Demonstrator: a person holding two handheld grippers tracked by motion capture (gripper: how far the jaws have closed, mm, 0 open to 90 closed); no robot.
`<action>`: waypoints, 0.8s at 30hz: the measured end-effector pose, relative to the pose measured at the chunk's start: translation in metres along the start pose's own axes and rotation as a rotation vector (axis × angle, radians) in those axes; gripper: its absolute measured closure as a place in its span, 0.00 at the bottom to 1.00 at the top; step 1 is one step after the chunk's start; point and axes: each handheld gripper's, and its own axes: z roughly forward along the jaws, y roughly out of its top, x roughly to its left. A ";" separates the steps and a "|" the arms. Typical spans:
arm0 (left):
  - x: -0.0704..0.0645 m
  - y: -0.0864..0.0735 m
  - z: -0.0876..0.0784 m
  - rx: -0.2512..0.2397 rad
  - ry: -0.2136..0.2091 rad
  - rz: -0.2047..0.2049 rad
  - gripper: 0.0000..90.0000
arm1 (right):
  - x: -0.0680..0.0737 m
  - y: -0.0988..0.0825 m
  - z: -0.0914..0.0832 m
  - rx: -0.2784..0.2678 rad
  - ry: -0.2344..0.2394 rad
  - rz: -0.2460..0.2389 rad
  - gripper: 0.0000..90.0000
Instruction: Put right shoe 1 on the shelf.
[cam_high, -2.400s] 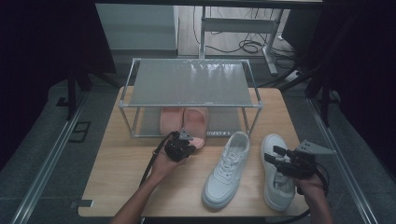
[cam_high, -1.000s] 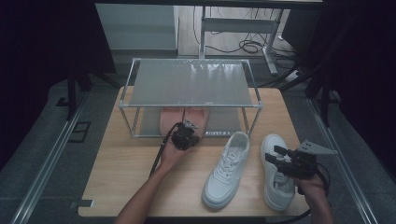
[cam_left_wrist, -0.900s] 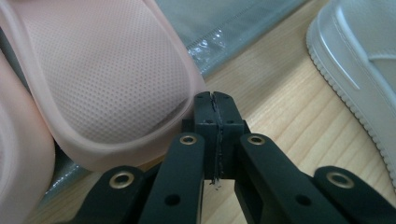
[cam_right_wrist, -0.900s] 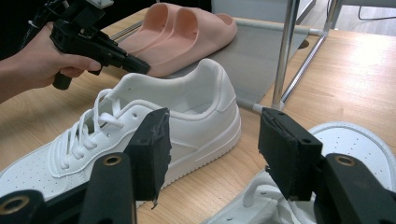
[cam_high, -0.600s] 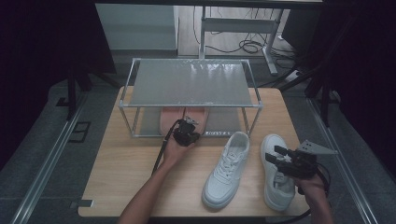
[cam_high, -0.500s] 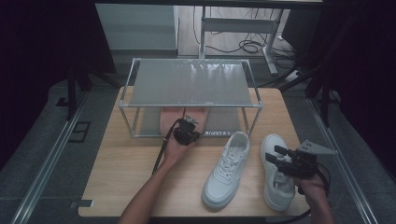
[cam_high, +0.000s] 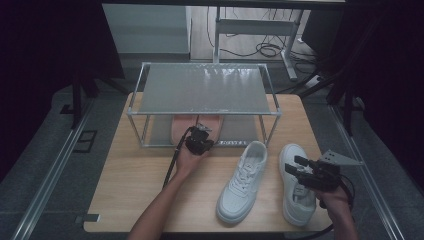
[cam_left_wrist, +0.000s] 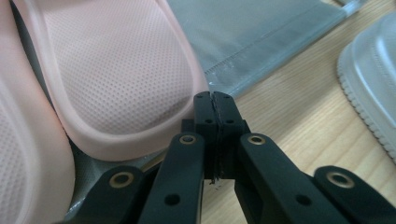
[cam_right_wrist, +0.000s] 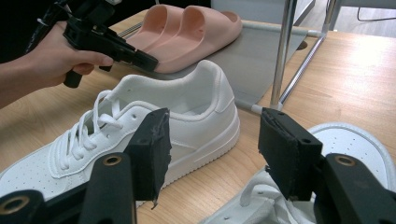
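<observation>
Looks like you're about halfway: the pink slippers (cam_high: 196, 126) already sit on the rack's lower shelf (cam_high: 240, 131), while both white sneakers (cam_high: 243, 181) wait on the table (cam_high: 135, 175). Your left gripper (cam_left_wrist: 215, 100), jaws pressed together on nothing, has moved up to the slipper heel (nudging it in, I'd guess). The right gripper (cam_right_wrist: 212, 140) hovers wide open above the sneakers.

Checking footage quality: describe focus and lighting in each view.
High view: dim and soft, dark surroundings, only the table lit. Left gripper view: pink slipper sharp, white sneaker blurred at the edge. Right gripper view: bright, the tool slightly soft up close.
</observation>
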 end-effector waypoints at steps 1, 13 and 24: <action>-0.001 -0.001 -0.002 -0.001 -0.004 0.007 1.00 | 0.000 0.000 0.000 -0.001 0.000 0.000 0.49; -0.021 -0.048 -0.055 -0.056 -0.056 0.053 0.98 | -0.001 0.001 -0.004 -0.010 -0.005 0.001 0.49; -0.023 -0.093 -0.097 -0.062 -0.073 0.041 0.71 | 0.004 0.002 -0.001 -0.003 0.005 -0.011 0.49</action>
